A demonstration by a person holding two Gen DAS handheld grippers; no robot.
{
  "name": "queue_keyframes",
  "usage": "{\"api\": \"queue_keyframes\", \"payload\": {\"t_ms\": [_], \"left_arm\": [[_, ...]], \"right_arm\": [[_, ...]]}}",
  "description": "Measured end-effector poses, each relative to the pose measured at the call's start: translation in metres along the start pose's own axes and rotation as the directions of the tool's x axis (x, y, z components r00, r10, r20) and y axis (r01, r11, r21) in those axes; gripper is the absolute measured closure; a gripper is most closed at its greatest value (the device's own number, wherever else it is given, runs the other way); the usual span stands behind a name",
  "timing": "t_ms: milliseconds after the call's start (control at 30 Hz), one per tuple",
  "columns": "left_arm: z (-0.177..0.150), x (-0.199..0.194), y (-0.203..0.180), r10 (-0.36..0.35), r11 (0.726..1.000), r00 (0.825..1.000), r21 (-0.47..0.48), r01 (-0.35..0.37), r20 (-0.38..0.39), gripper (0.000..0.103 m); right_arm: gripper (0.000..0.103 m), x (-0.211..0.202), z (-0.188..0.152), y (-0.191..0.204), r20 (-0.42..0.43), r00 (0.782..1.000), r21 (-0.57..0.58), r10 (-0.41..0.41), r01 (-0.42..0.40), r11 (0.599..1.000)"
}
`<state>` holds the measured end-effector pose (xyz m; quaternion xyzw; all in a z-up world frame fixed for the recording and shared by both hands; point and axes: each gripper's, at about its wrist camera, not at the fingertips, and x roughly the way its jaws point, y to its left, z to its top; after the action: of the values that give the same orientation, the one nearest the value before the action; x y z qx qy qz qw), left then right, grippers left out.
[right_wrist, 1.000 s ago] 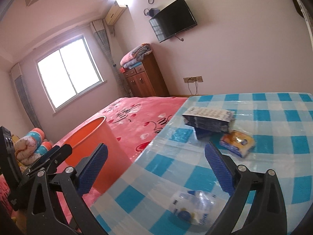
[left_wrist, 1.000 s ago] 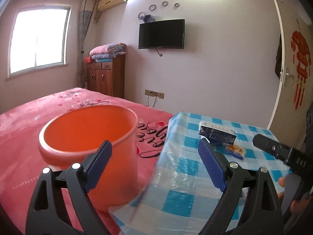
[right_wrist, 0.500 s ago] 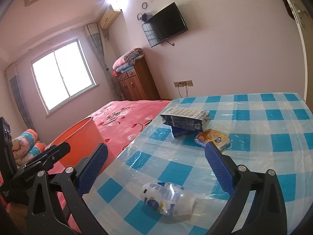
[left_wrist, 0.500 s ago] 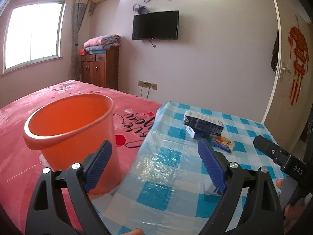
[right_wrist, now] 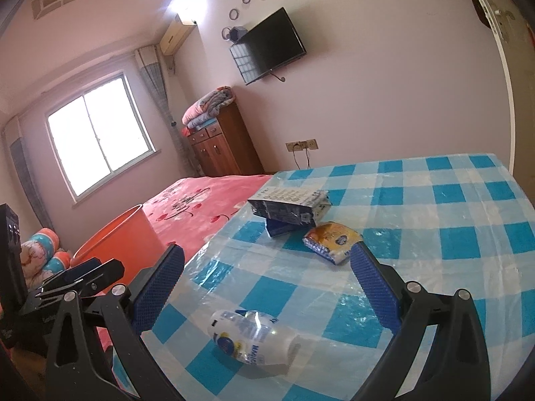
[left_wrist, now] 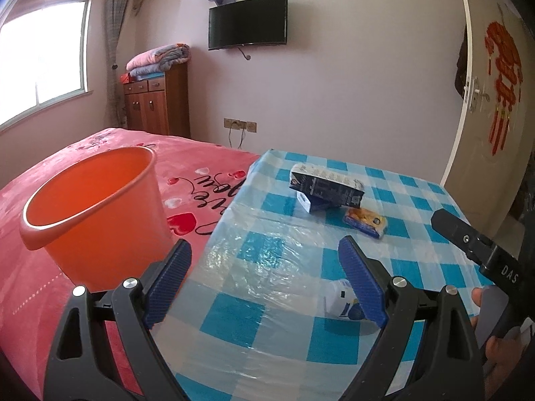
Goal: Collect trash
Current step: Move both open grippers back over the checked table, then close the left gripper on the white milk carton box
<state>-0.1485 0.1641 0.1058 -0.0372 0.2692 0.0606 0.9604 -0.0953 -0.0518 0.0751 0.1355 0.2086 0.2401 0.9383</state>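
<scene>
An orange bucket (left_wrist: 90,207) stands on the red bed, left of the table. On the blue checked tablecloth (left_wrist: 267,317) lie a dark carton (left_wrist: 326,185) propped on a small blue box (left_wrist: 312,204), a yellow snack packet (left_wrist: 366,222) and a crumpled clear plastic bottle (right_wrist: 254,337). My left gripper (left_wrist: 264,284) is open and empty, over the table's left edge beside the bucket. My right gripper (right_wrist: 264,287) is open too, its fingers on either side of and above the bottle without touching it. In the left wrist view the bottle (left_wrist: 341,300) is half hidden behind a finger.
The bed (left_wrist: 207,180) borders the table's left side. A wooden cabinet (right_wrist: 220,147) with folded blankets stands at the far wall, under a wall television (left_wrist: 247,21). A door (left_wrist: 485,117) is on the right. A hand (left_wrist: 495,351) holds the right gripper's handle.
Both views have swung to the right and backed off: the bucket has slid left and looks smaller, and the bottle has come into the left wrist view. Both grippers stay open.
</scene>
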Motion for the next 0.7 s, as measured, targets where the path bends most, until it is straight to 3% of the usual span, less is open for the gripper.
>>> {"api": "queue_keyframes", "payload": {"t_ms": [433,700], "left_arm": [[-0.001,0.019,-0.029,-0.022,0.998,0.997,0.049,0.026,-0.076,0.013],[0.019,0.04,-0.05,-0.102,0.994,0.986,0.016,0.105,-0.129,0.013]], "right_arm": [[0.005,0.004,-0.002,-0.037,-0.049,0.998,0.062,-0.049,0.052,0.997],[0.005,0.004,0.0,-0.068,-0.083,0.992,0.112,-0.094,0.103,0.988]]}}
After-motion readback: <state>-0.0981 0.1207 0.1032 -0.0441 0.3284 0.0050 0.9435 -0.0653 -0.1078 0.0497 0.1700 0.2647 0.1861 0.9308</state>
